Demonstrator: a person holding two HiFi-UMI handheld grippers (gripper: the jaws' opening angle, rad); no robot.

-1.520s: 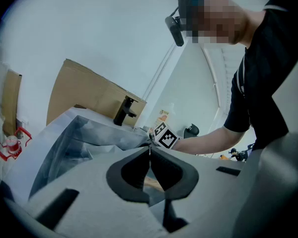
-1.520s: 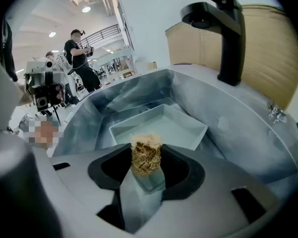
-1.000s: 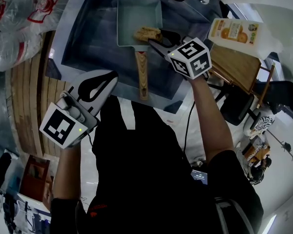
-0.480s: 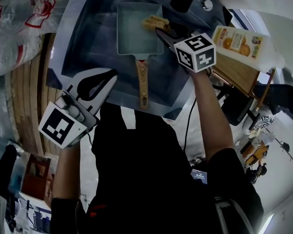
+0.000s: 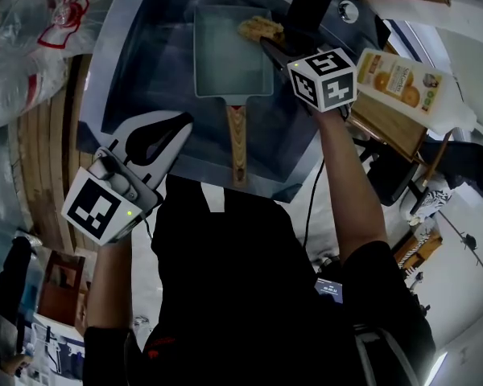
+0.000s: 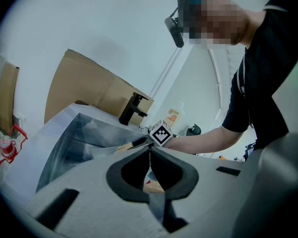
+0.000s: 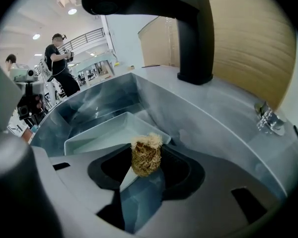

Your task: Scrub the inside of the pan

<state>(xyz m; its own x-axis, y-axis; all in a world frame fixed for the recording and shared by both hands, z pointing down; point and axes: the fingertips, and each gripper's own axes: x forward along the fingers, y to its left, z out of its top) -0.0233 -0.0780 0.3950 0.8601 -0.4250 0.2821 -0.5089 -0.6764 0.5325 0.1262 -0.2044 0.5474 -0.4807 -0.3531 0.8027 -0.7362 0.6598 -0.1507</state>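
A pale rectangular pan (image 5: 229, 51) with a wooden handle (image 5: 237, 139) lies in the steel sink (image 5: 137, 63). My right gripper (image 5: 267, 40) is shut on a tan loofah scrubber (image 5: 259, 29), held at the pan's far right corner. In the right gripper view the scrubber (image 7: 146, 155) sits pinched between the jaws, just above the pan (image 7: 109, 133). My left gripper (image 5: 173, 127) hangs shut and empty over the sink's near rim, left of the handle. In the left gripper view its jaws (image 6: 150, 150) meet with nothing between them.
A black faucet (image 7: 184, 29) rises over the sink's far side. An orange-labelled soap bottle (image 5: 402, 75) stands on the counter at right. Plastic bags (image 5: 32, 47) lie on the wooden slats at left. Two people (image 7: 62, 63) stand far off.
My right gripper has carried the scrubber from the pan's near right side, by the handle, up to the far right corner. The left gripper has stayed put.
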